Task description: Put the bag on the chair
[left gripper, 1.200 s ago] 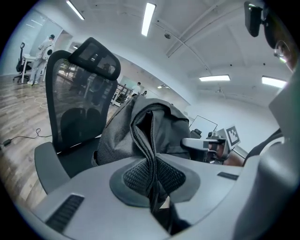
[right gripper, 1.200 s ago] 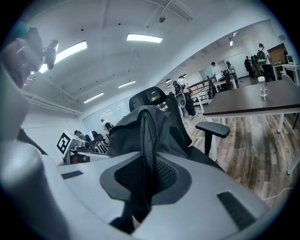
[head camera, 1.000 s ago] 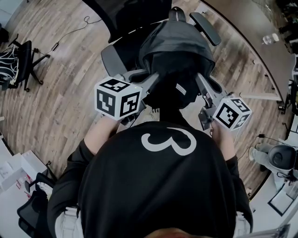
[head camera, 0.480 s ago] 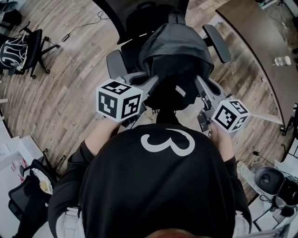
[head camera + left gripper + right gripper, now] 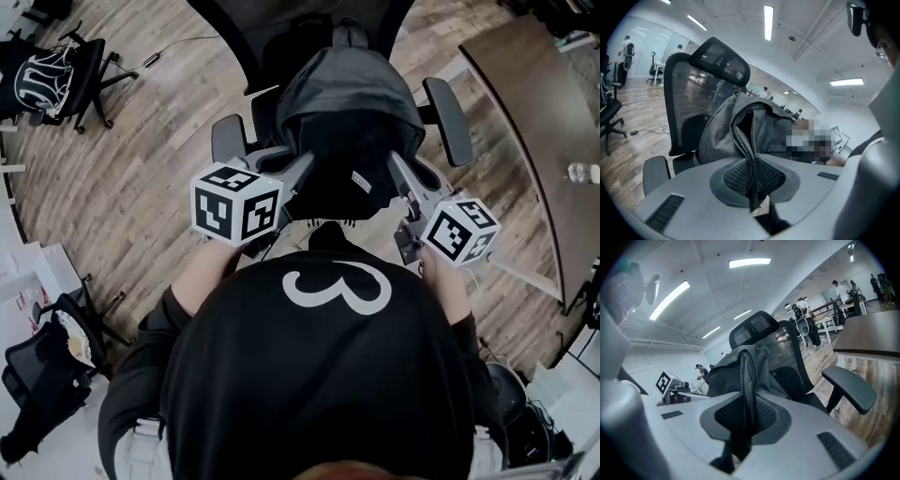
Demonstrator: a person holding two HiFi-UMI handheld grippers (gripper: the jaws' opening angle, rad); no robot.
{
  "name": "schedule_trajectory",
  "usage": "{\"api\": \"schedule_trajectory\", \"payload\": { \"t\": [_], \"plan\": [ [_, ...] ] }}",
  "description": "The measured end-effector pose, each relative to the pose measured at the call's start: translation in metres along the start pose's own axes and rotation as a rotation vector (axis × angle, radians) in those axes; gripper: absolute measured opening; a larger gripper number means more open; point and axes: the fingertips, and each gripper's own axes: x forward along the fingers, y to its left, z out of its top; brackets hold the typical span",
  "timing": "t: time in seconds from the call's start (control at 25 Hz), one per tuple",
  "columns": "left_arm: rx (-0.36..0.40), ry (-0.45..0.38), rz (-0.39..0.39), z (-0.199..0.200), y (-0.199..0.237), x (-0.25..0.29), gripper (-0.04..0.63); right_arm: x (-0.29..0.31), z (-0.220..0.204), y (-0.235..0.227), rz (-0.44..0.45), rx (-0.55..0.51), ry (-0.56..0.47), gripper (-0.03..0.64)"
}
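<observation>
I hold a dark grey backpack (image 5: pixel 352 94) up between both grippers, over the seat of a black mesh office chair (image 5: pixel 281 33). My left gripper (image 5: pixel 305 167) is shut on the bag's left zip edge, my right gripper (image 5: pixel 398 171) on its right edge. In the left gripper view the pads (image 5: pixel 736 176) pinch a fold of the bag (image 5: pixel 740 126), with the chair's backrest (image 5: pixel 682 93) and headrest (image 5: pixel 719 61) just behind. In the right gripper view the jaws (image 5: pixel 740 427) clamp the bag's edge (image 5: pixel 745 376) in front of the chair's headrest (image 5: pixel 752 329). The seat is hidden under the bag.
The chair's armrests (image 5: pixel 228 139) (image 5: pixel 445 108) flank the bag. Another chair (image 5: pixel 47 75) stands at the far left, a third (image 5: pixel 47 366) at lower left. A brown table (image 5: pixel 534 103) with a bottle (image 5: pixel 583 173) curves along the right. People stand far off (image 5: pixel 839 291).
The chair has slid to sit more squarely beneath the bag as I turn; the table and left chair have shifted in view. Both grips on the bag are the same.
</observation>
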Motion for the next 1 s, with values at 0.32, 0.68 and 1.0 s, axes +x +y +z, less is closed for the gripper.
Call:
{"api": "schedule_trajectory", "payload": {
  "t": [0.32,0.68,1.0],
  "plan": [
    [-0.031,-0.044,0.074,0.032,0.006,0.026,0.044,0.022,0.037,-0.028,0.078,-0.033,0.040,0.057],
    [-0.052,-0.088,0.137,0.051,0.023,0.047,0.044,0.053,0.057,-0.050,0.134,-0.075,0.066,0.057],
    [-0.072,-0.099,0.180,0.067,0.051,0.057,0.044,0.088,0.070,-0.059,0.161,-0.091,0.083,0.057]
  ]
}}
